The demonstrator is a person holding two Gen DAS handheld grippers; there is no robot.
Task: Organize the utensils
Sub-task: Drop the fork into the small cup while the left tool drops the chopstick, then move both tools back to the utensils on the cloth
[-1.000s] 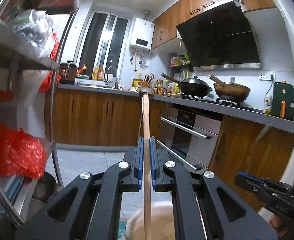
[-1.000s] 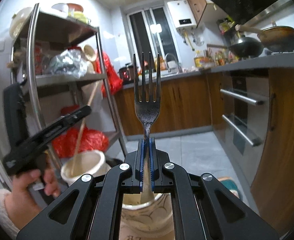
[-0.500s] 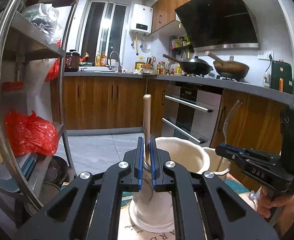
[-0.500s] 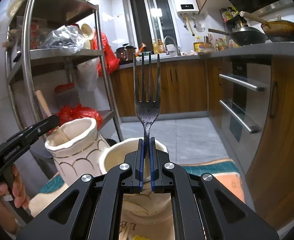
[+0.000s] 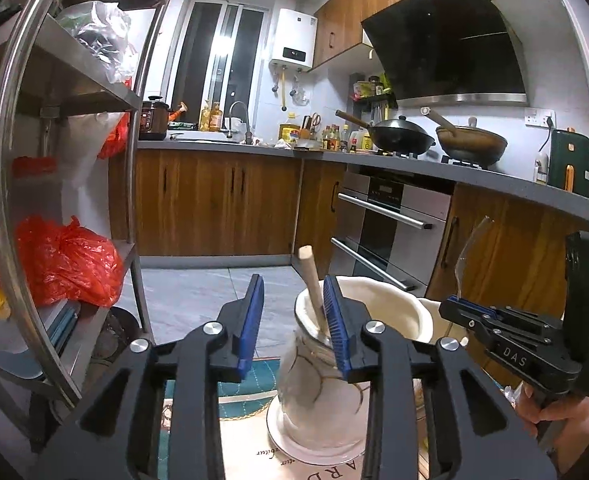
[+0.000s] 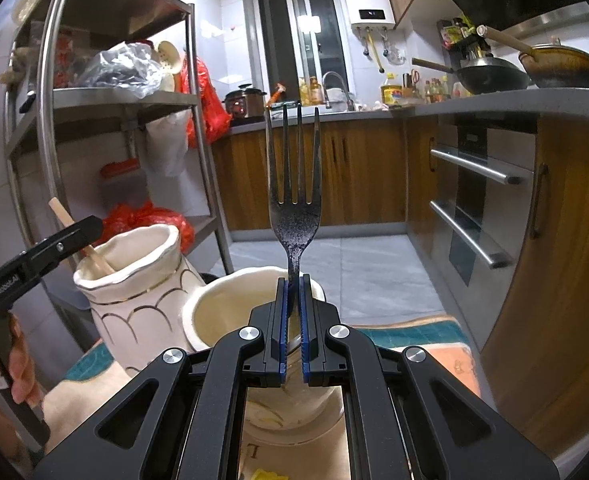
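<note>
Kitchen floor mat (image 6: 414, 332), fork (image 6: 294, 216) clamped upright in right hand-held gripper (image 6: 293, 316)

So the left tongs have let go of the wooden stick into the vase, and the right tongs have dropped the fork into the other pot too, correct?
Not quite. The right tongs are shut on the fork, holding it upright above the other pot, as the right wrist view shows. The rest holds: the left tongs are open and the wooden stick leans in the vase.
</note>
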